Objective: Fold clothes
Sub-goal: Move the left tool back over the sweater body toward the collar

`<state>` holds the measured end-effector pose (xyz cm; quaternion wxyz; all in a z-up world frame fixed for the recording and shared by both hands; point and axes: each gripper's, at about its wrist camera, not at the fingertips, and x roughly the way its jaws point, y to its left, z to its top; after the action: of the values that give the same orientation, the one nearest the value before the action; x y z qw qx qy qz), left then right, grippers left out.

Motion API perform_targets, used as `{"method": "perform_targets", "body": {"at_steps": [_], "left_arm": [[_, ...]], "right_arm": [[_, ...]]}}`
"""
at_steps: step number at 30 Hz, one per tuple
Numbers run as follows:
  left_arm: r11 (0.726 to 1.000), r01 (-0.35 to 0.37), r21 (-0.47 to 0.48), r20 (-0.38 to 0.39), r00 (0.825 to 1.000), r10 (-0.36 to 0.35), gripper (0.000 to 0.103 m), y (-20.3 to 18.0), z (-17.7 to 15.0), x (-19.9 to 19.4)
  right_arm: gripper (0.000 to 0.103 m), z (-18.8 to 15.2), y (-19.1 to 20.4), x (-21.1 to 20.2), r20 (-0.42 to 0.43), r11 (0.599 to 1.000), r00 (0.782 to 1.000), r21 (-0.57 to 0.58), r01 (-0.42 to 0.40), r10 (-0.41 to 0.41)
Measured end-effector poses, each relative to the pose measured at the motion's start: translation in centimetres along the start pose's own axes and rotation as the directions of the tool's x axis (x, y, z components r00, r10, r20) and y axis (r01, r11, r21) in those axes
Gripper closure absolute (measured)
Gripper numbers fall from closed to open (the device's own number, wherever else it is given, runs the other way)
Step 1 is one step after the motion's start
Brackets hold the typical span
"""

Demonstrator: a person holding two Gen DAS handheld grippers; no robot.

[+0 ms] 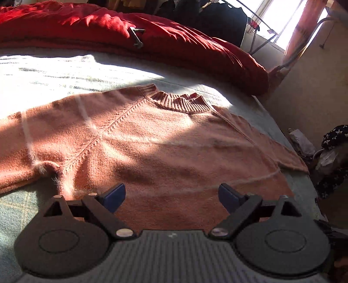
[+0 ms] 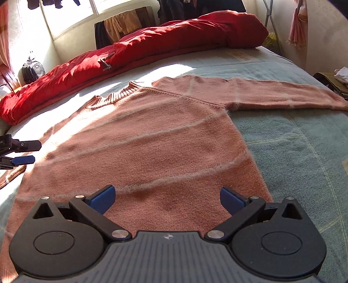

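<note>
Risk: left gripper (image 1: 171, 197) and right gripper (image 2: 167, 199) both gape empty above sweater (image 2: 152, 141) hem; fuzzy knit ahead could snag, single-layer pinch, skewed fold.

bed (image 2: 293, 152): pale blue cover | duvet (image 2: 152, 45): red, bunched | window (image 2: 71, 13): bright sun
</note>
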<state>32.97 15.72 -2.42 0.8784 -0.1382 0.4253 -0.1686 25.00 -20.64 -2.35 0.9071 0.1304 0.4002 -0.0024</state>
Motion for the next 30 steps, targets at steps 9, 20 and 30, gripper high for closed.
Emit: {"method": "perform_targets", "body": {"at_steps": [9,20,30], "left_arm": [[0.990,-0.127,-0.061,-0.009,0.992,0.127,0.011,2.4,-2.0,-0.7],[0.999,-0.043,0.032,-0.005,0.999,0.043,0.011,-2.1,-3.0,-1.3],[0.996,-0.090,0.025,-0.049,0.995,0.091,0.011,-2.6,-5.2,-0.9]], "right_arm": [[0.000,-2.2,-1.7,-0.7,-0.045,0.992,0.992,-0.049,0.115,-0.117],[0.000,-2.5,1.4,-0.7,-0.073,0.984,0.997,-0.176,0.027,-0.040],[0.000,-3.3,2.2,1.1,-0.137,0.975,0.985,-0.208,0.075,-0.106]]}}
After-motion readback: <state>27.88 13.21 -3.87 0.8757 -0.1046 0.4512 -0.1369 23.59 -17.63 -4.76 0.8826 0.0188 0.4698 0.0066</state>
